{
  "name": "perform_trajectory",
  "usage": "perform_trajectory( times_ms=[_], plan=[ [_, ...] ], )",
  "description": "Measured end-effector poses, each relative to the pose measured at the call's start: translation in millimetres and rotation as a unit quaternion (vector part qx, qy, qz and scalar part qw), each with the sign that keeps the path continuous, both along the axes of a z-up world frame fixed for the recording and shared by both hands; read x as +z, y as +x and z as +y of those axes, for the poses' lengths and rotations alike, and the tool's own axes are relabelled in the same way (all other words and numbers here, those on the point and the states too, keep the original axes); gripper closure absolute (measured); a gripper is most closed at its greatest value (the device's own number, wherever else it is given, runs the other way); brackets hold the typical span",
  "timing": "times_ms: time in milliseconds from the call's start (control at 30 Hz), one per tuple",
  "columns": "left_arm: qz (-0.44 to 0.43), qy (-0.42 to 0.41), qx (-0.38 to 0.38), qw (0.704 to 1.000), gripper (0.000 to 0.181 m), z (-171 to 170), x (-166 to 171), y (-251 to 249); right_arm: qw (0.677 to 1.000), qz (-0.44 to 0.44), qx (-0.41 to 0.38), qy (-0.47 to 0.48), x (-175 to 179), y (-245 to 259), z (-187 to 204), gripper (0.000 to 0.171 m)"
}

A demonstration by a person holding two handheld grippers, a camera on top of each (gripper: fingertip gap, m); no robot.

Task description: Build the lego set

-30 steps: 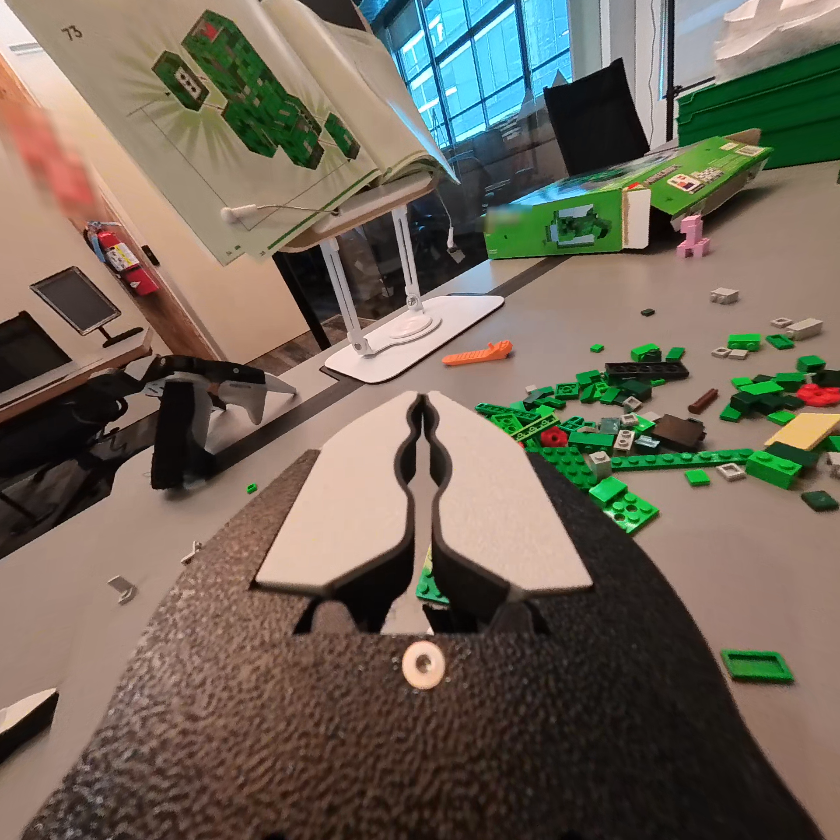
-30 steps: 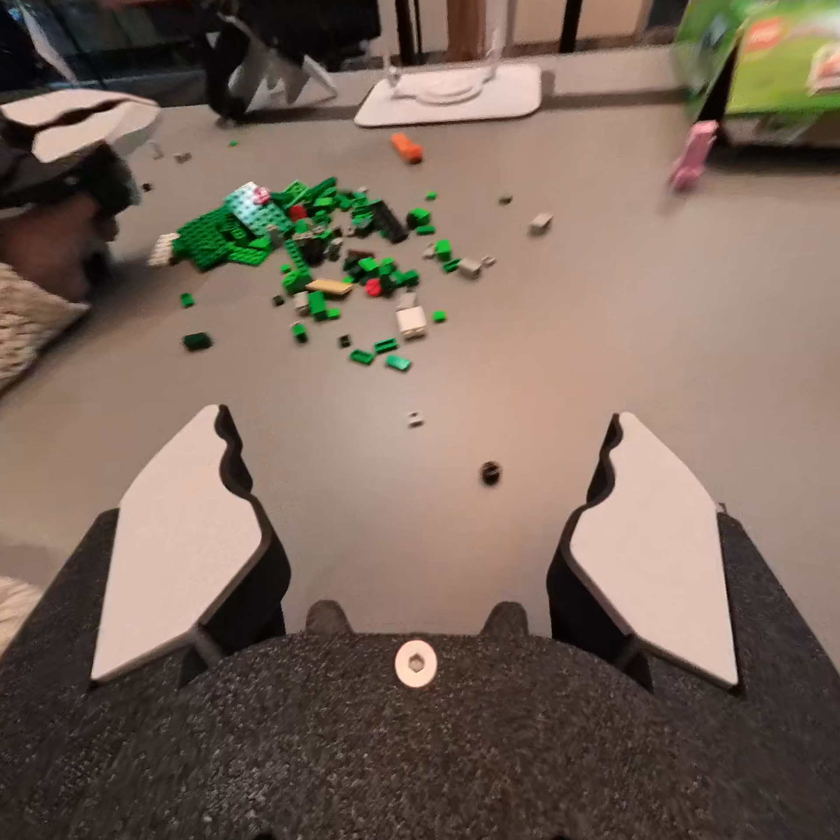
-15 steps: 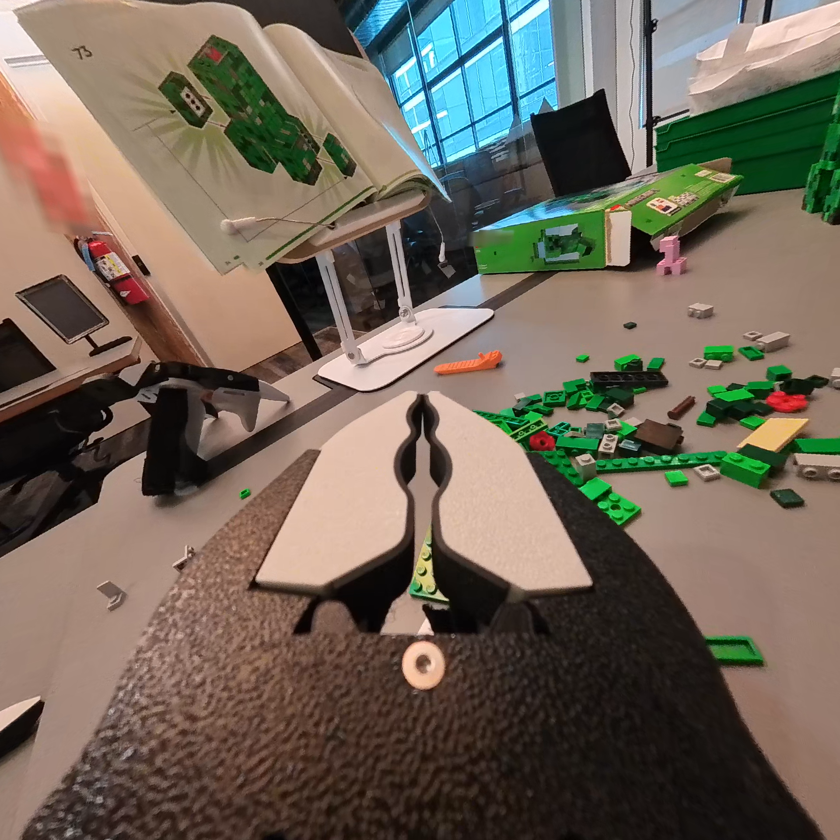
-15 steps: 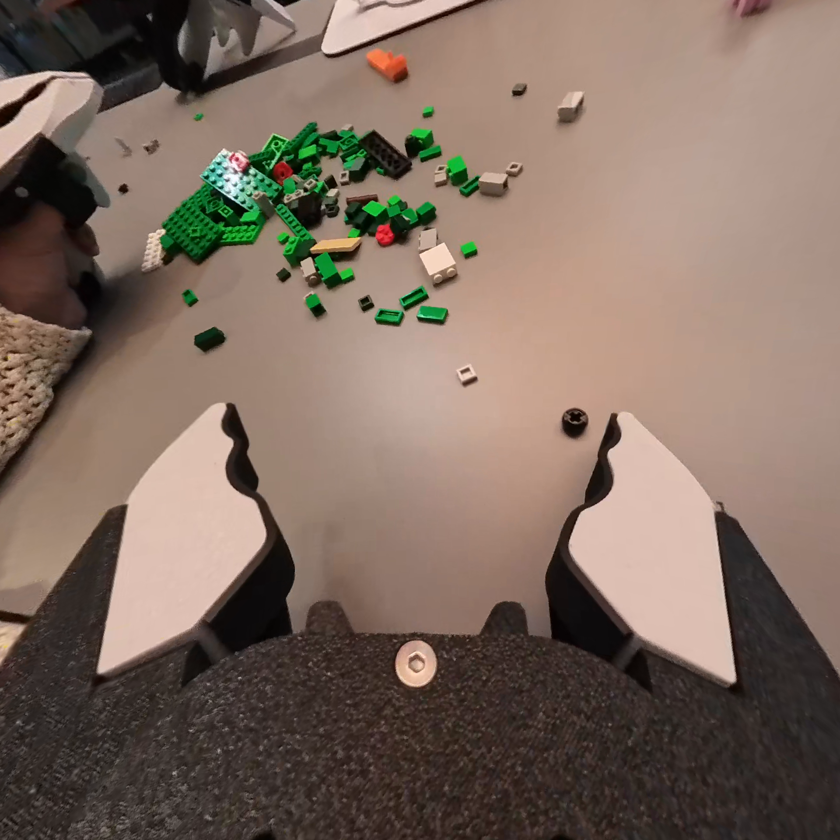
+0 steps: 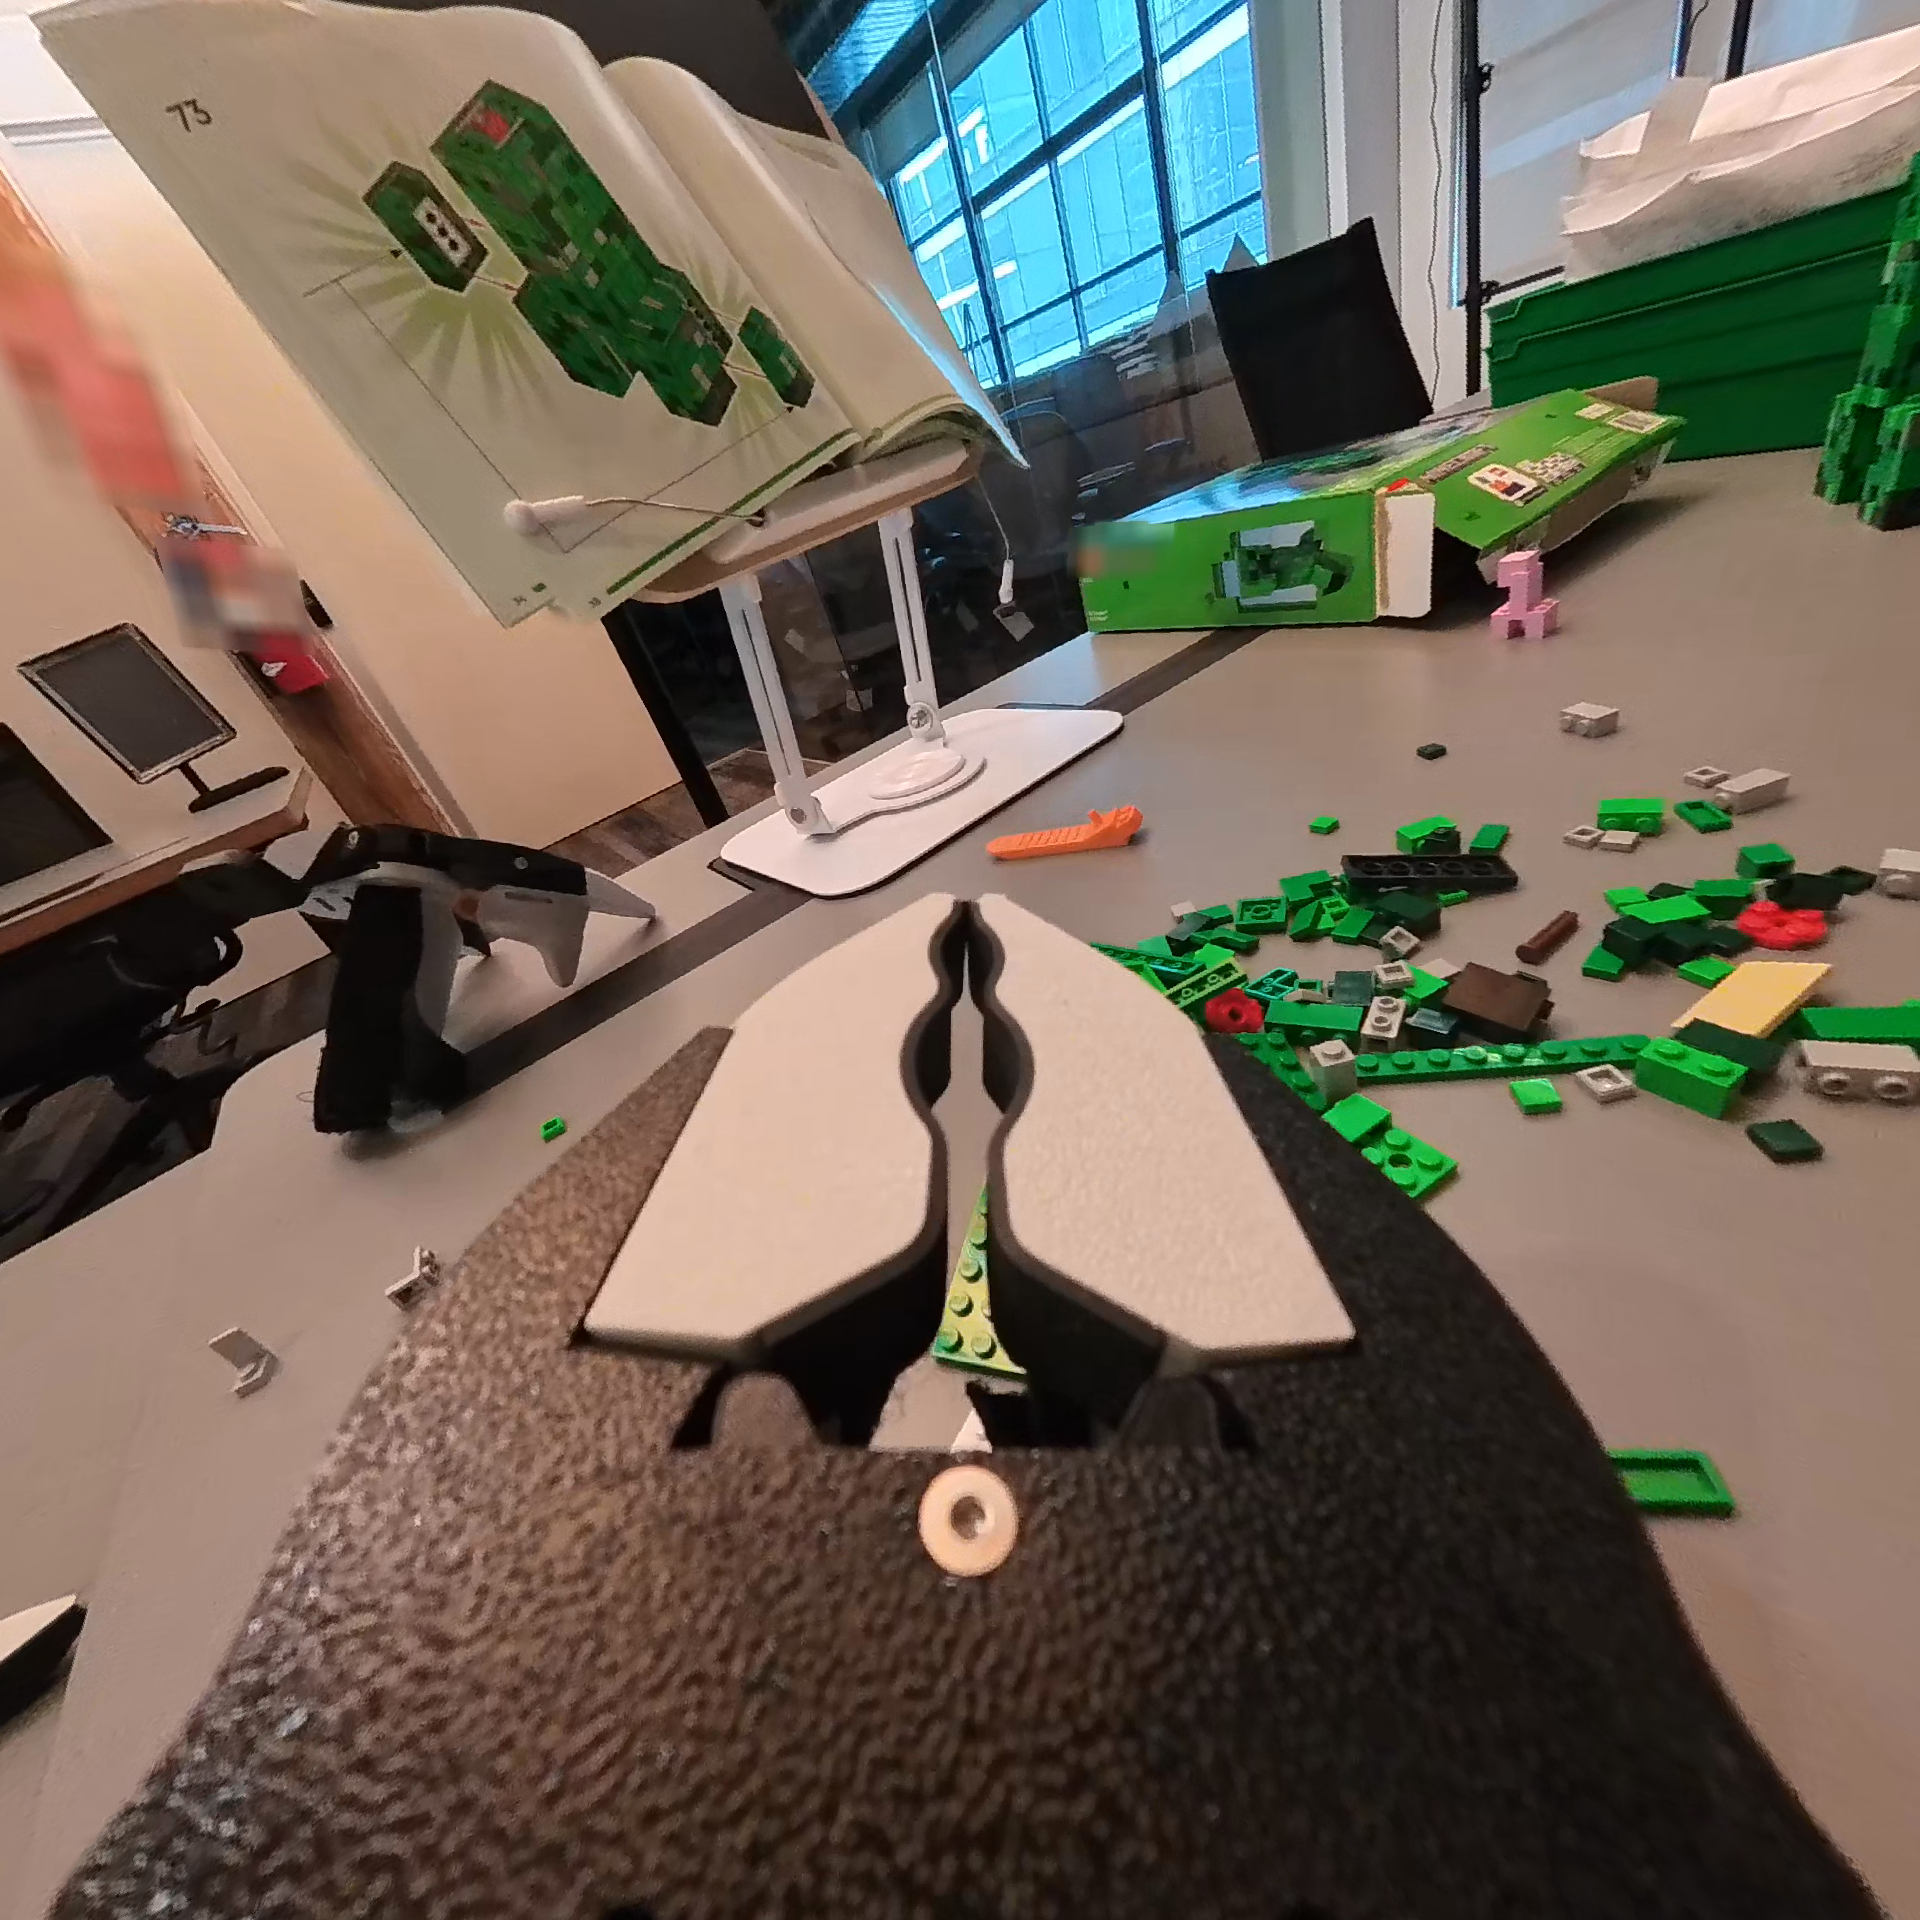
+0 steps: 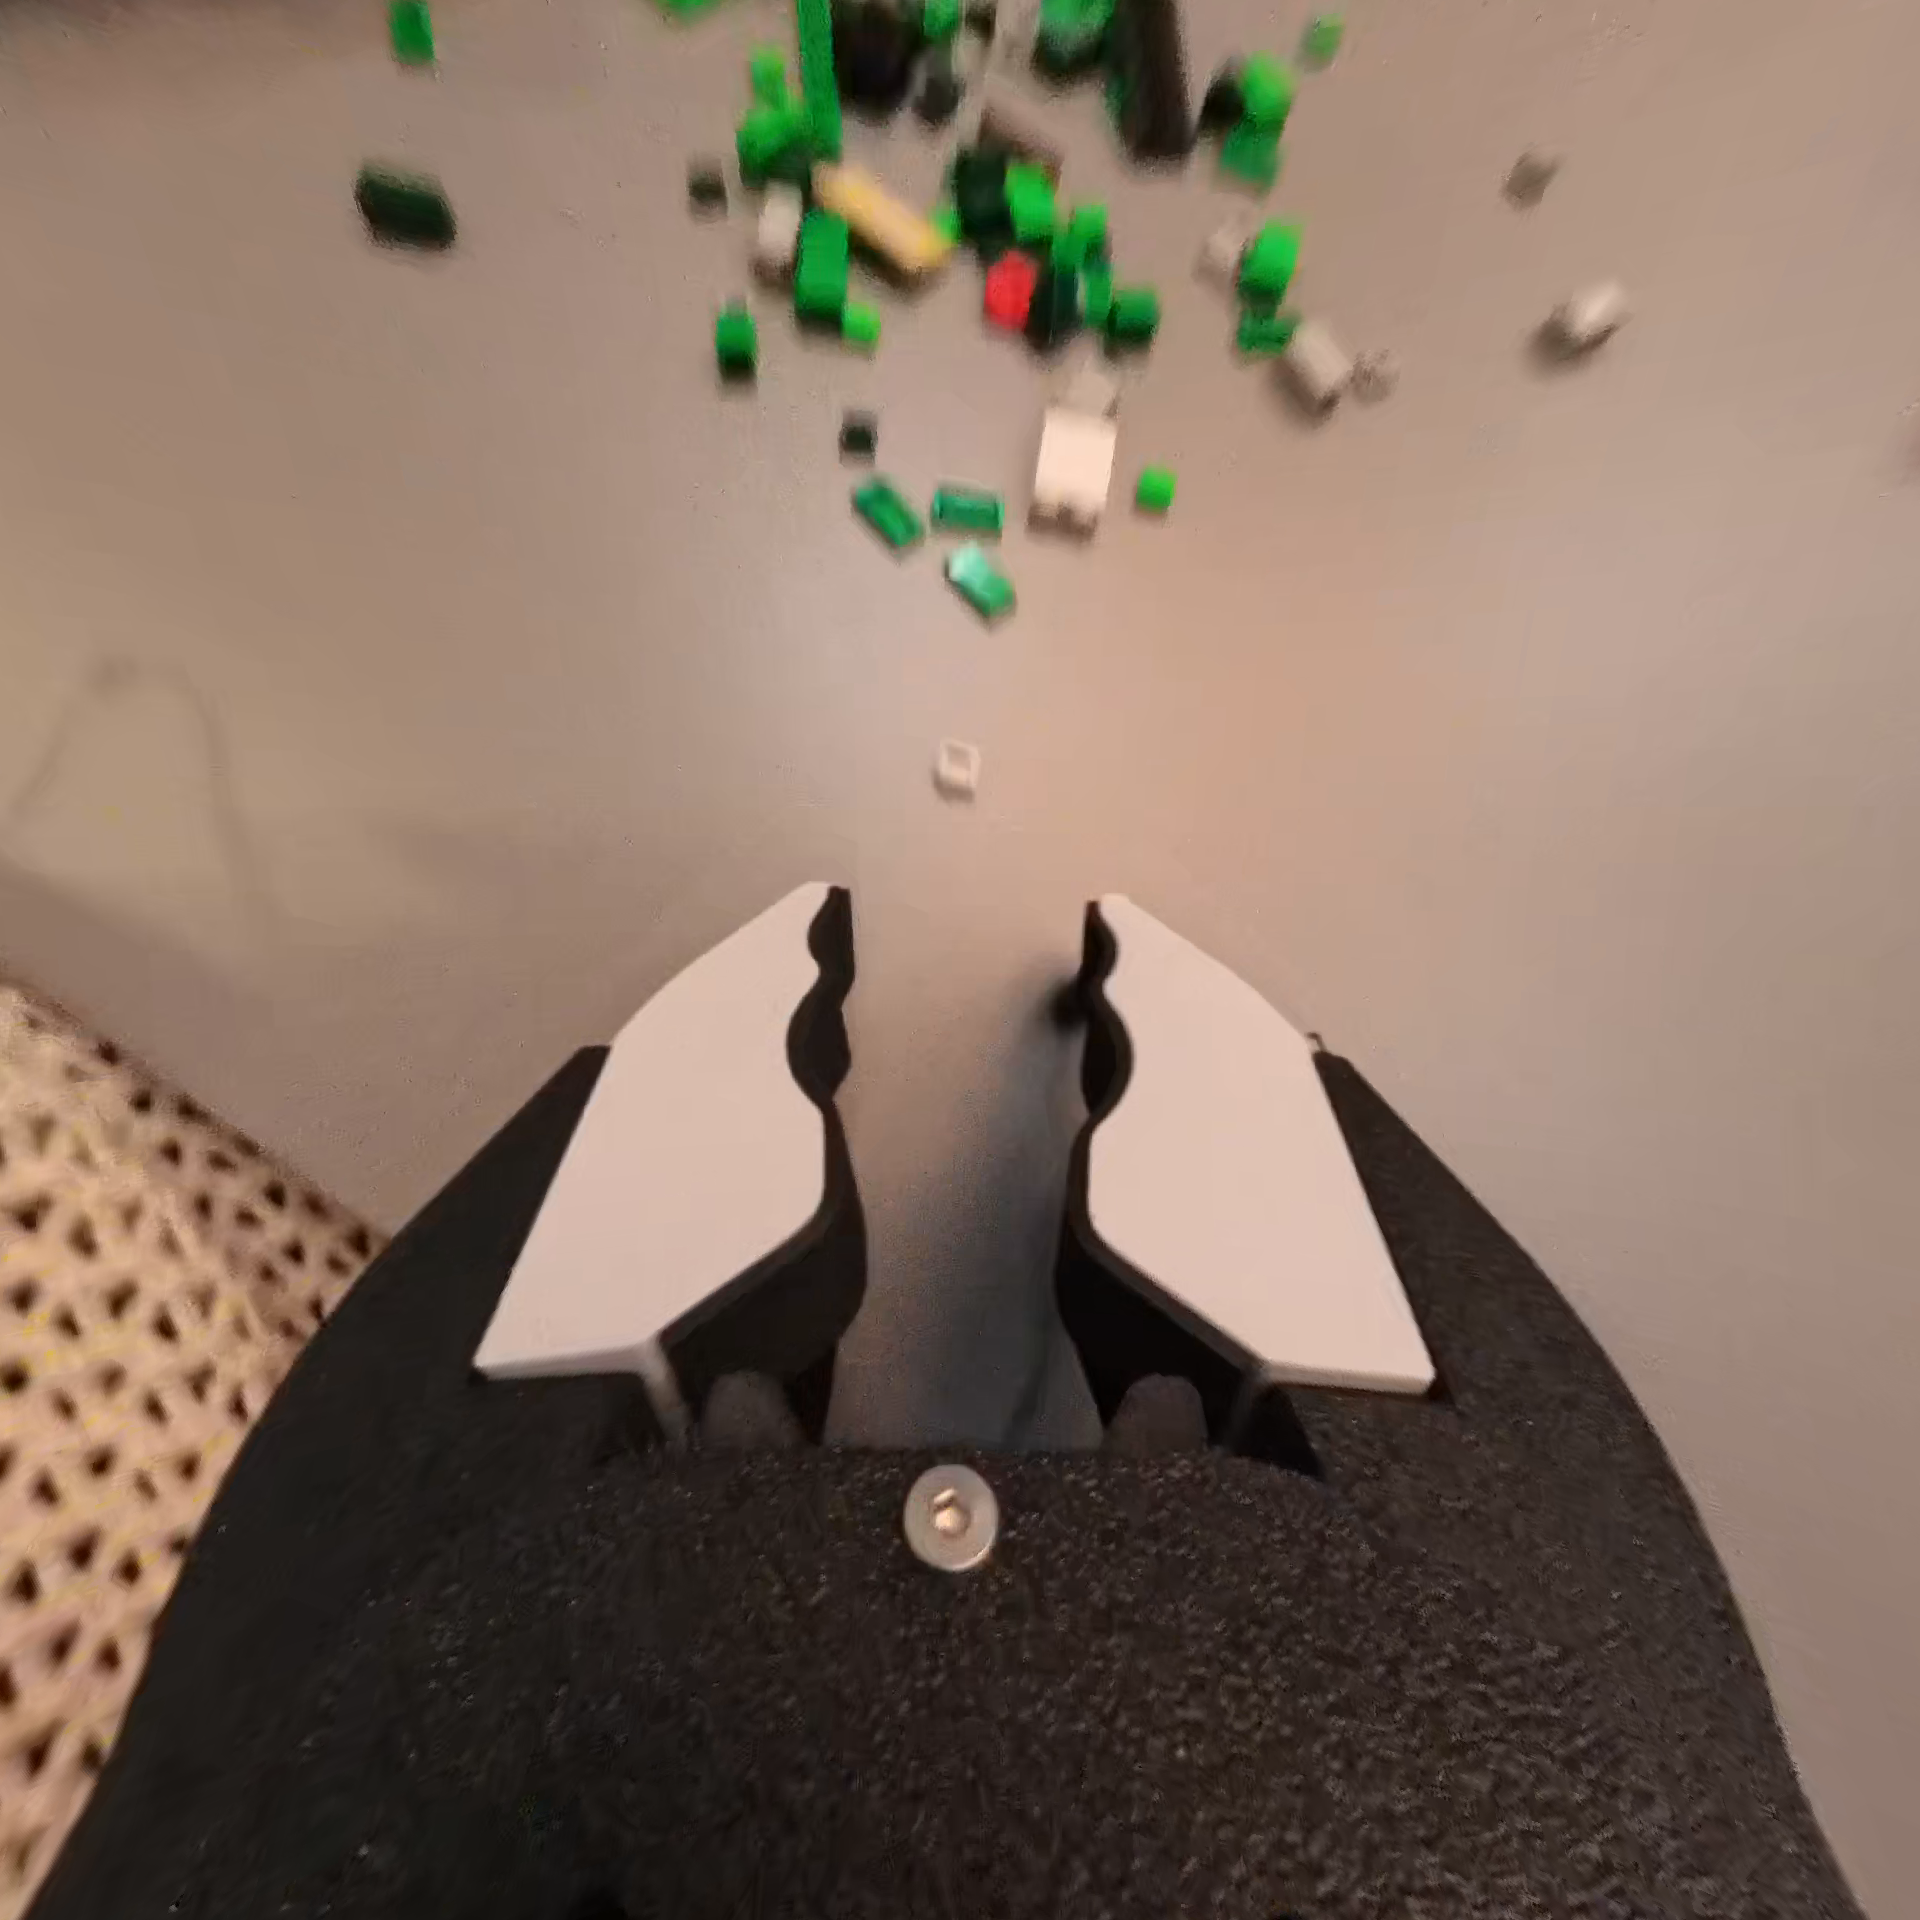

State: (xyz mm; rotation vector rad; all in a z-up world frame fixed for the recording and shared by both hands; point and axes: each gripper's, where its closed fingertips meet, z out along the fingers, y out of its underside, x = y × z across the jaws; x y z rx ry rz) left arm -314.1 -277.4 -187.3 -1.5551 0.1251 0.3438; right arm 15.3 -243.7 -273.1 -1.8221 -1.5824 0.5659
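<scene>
A grey table point(image 5: 1299, 1351) fills both views, with tall windows point(image 5: 1081, 187) and a dark office chair point(image 5: 1320, 332) at the far side of the room. At the far left an open instruction booklet point(image 5: 468, 260) rests on a white stand point(image 5: 914, 769), and an orange brick separator point(image 5: 1065, 834) lies just right of the stand's base. Farther right a green set box point(image 5: 1351, 520) lies on its side with a small pink figure point(image 5: 1522, 597) near its open end, and part of a built green model point(image 5: 1881, 416) stands at the far right edge. Loose lego pieces point(image 5: 1455, 987), mostly green with some grey, red and a tan plate, are scattered over the right half of the table. The left gripper point(image 5: 966, 920) has its fingers pressed together, clamped on a green studded plate point(image 5: 971, 1320) that shows in the gap near their base. In the blurred right wrist view the right gripper point(image 6: 966, 909) hangs over bare table with its fingers apart, nothing held between them; a small black round piece point(image 6: 1065, 1003) sits just inside the right finger, a small white tile point(image 6: 956, 769) lies a little beyond the tips, and the scatter of pieces lies farther off. A knitted cream sleeve point(image 6: 125, 1299) shows at the near left.
</scene>
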Motion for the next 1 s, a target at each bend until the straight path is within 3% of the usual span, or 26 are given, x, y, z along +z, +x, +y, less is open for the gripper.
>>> perform_trajectory(
  times_ms=[133,567,667,800,900,1000],
  plan=[
    [0.004,-0.002,-0.002,1.000,0.181,0.3,-0.5,1.2,0.999,-0.010,-0.029,-0.011,-5.8,23.7,18.5,0.141],
    [-0.006,0.011,0.010,1.000,0.181,-2.4,3.0,-4.2,1.000,-0.016,0.008,-0.023,-7.5,9.9,16.4,0.162],
    [0.001,0.039,0.055,0.998,0.181,-12.0,13.0,-22.6,0.997,0.029,0.074,-0.010,15.4,-45.5,11.2,0.162],
    [0.017,0.082,0.141,0.986,0.181,-38.0,27.8,-63.2,0.970,0.081,0.219,0.061,49.3,-172.4,-6.1,0.161],
    [0.006,0.093,0.182,0.979,0.181,-54.2,28.2,-87.8,0.950,0.088,0.285,0.088,49.3,-264.7,-12.6,0.161],
    [0.000,0.090,0.201,0.976,0.181,-60.2,26.0,-99.4,0.942,0.054,0.323,0.071,33.9,-326.3,-19.1,0.162]
  ],
)
